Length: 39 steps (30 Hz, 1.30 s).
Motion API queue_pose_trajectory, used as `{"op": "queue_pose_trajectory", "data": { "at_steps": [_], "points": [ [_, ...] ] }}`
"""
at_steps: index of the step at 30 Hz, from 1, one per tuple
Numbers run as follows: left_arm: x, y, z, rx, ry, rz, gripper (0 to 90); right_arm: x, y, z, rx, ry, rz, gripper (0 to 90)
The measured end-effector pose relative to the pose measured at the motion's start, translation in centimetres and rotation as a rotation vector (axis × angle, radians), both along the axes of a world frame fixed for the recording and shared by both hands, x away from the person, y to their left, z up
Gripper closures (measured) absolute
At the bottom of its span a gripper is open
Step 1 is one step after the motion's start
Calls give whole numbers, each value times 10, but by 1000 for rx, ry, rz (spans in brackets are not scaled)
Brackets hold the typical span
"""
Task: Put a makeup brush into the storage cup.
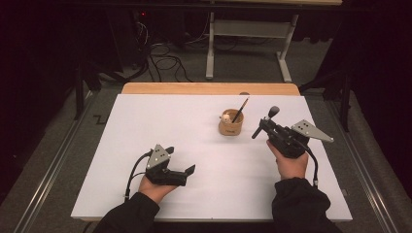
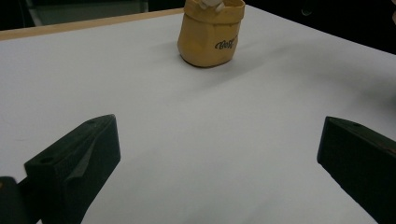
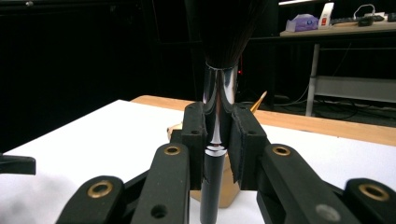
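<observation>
Two grippers sit over one white table (image 1: 145, 126). The left gripper (image 1: 180, 164) has its jaws wide apart with nothing between them. One yellow cup (image 1: 230, 124) stands in the middle with one pencil (image 1: 240, 109) inside. The right gripper (image 1: 266, 124), beside the cup, squeezes one brush (image 1: 265, 122).

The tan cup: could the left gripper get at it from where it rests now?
Probably yes. The left gripper is open and holds nothing, and bare white table lies between it and the tan cup. The right gripper, clamped on a brush, sits beside the cup, not between.
</observation>
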State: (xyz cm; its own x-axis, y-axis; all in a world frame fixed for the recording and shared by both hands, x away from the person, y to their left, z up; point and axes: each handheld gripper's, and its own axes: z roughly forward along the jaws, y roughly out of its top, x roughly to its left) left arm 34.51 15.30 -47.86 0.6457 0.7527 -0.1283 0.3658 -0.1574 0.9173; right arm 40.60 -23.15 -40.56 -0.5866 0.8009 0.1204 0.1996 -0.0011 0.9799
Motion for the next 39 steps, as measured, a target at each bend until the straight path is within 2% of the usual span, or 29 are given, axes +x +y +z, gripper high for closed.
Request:
{"op": "queue_pose_trajectory", "data": {
  "at_steps": [5,26,39],
  "points": [
    [0,1,1,-1,-2,2,2,5,2,5,-6,1,1,792],
    [-1,3,3,-16,-4,-2,2,37,33,28,-41,-12,-3,793],
    [0,4,3,-18,-5,-3,2,59,44,21,-41,30,-14,793]
  ]
}}
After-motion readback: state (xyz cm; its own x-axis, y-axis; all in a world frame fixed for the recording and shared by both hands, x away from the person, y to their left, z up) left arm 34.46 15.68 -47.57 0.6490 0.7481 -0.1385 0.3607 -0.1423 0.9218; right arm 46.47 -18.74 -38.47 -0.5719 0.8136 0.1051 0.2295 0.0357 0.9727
